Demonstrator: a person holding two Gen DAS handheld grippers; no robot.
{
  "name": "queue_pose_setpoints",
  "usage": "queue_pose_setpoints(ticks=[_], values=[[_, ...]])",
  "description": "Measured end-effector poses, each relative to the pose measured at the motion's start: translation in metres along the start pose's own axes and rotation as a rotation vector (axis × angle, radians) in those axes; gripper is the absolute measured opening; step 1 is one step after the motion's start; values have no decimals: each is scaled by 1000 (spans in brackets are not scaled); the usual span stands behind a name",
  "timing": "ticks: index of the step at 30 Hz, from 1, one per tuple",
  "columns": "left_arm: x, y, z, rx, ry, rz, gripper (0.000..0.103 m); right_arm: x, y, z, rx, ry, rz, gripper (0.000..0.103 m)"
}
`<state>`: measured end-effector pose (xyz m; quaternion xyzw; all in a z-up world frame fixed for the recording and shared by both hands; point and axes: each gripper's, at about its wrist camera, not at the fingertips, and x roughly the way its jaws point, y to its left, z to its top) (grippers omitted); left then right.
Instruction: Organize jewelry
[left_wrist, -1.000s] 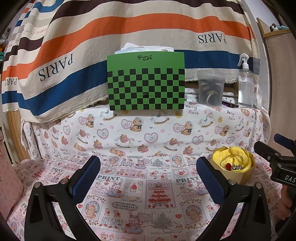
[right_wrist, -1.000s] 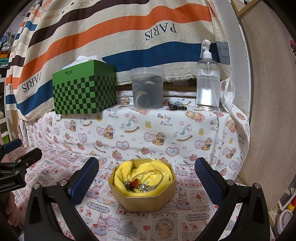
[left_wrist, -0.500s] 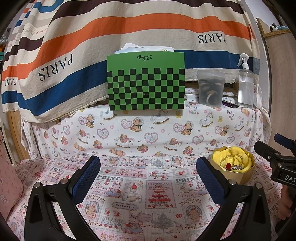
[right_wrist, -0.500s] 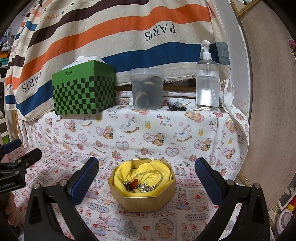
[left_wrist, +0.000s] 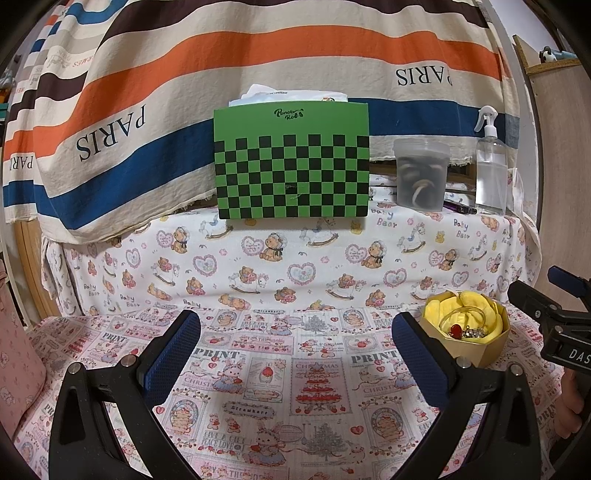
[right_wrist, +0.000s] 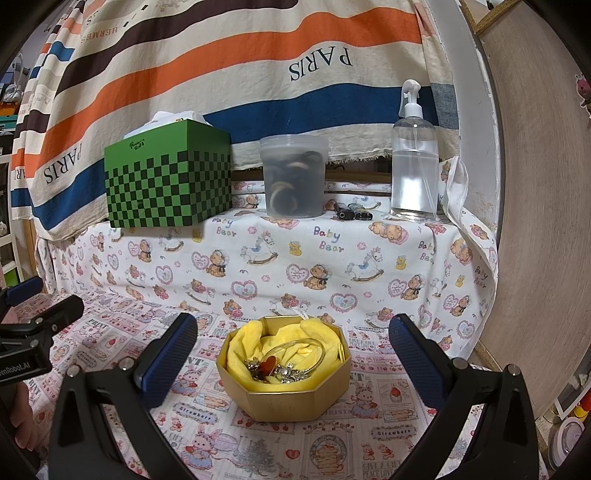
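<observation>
Gold octagonal box (right_wrist: 286, 384) on printed cloth, yellow cloth lining (right_wrist: 258, 345) inside. Jewelry pile (right_wrist: 277, 369) in box: red stone piece, silvery bits, clear bangle. Right tongs (right_wrist: 288, 354) released, jaws wide, straddling box without contact. Left tongs (left_wrist: 295, 350) released, holding nothing, left of box (left_wrist: 476, 347). Behind box on raised shelf: green checkered tissue box (right_wrist: 168, 177), lidded plastic tub (right_wrist: 293, 177), spray bottle (right_wrist: 415, 158).

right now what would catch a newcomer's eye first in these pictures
Likely the gold octagonal box on the printed cloth between the open right tongs, its yellow lining holding a tangle of jewelry. Behind, on the raised ledge, stands the green checkered tissue box before a striped PARIS cloth.
</observation>
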<state>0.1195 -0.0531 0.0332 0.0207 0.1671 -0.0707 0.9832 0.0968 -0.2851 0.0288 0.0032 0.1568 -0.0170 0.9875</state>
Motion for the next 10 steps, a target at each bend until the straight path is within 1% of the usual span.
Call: queue_pose_setpoints(ticks=[10], values=[[0, 0, 0, 0, 0, -2, 103, 0, 0, 0, 0, 2, 1, 103]])
